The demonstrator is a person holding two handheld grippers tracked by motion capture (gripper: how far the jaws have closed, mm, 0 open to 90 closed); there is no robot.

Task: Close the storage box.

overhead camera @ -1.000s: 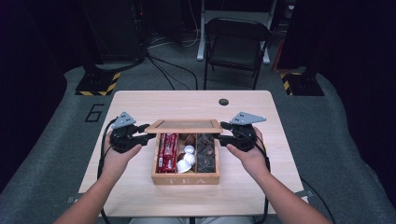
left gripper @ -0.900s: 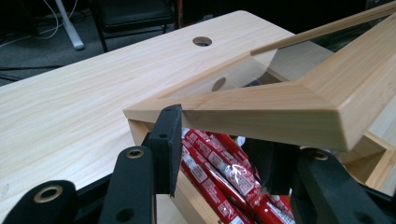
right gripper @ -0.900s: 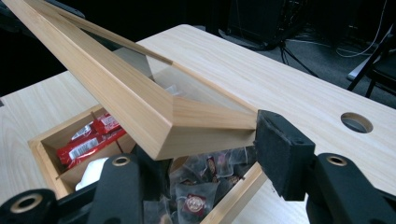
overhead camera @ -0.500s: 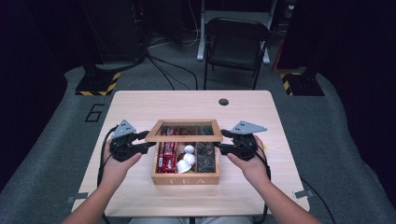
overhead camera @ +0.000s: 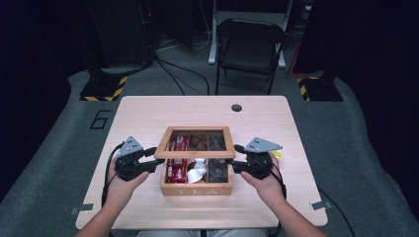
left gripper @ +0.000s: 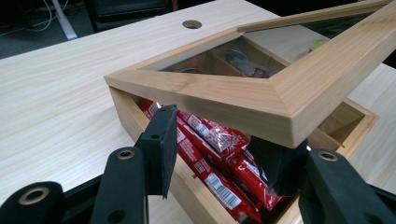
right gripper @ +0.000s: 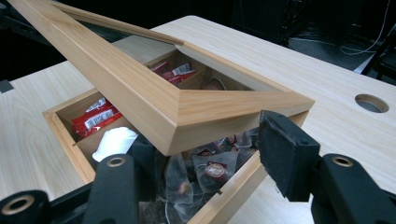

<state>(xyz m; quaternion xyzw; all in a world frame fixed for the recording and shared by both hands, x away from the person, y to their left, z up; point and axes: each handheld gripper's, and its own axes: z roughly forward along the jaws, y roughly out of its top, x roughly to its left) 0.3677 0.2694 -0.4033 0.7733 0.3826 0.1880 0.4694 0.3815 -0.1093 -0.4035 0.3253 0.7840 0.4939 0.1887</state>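
Observation:
A wooden tea box (overhead camera: 196,188) stands at the table's near middle, its glass-windowed lid (overhead camera: 195,154) hinged at the back and tilted partly down over it. Inside lie red packets (left gripper: 219,186), white pods (right gripper: 114,140) and clear tea bags (right gripper: 210,170). My left gripper (overhead camera: 154,159) is at the lid's front left corner; its jaws have just been opening, one pad (left gripper: 275,163) lies under the lid's edge and the other pad (left gripper: 159,149) stands free. My right gripper (overhead camera: 237,158) is at the front right corner, also just opening: the lid sits between its jaws, and one pad (right gripper: 287,154) stands beside the corner.
A round cable hole (overhead camera: 236,107) is in the table's far side. A small yellow thing (overhead camera: 277,155) lies by the right hand. Behind the table stands a folding chair (overhead camera: 249,49), and a stand base with yellow-black stripes (overhead camera: 104,89) sits at the far left.
Both hands have come down and toward the near edge, and the lid has tilted lower over the box. Both pairs of jaws stand wider.

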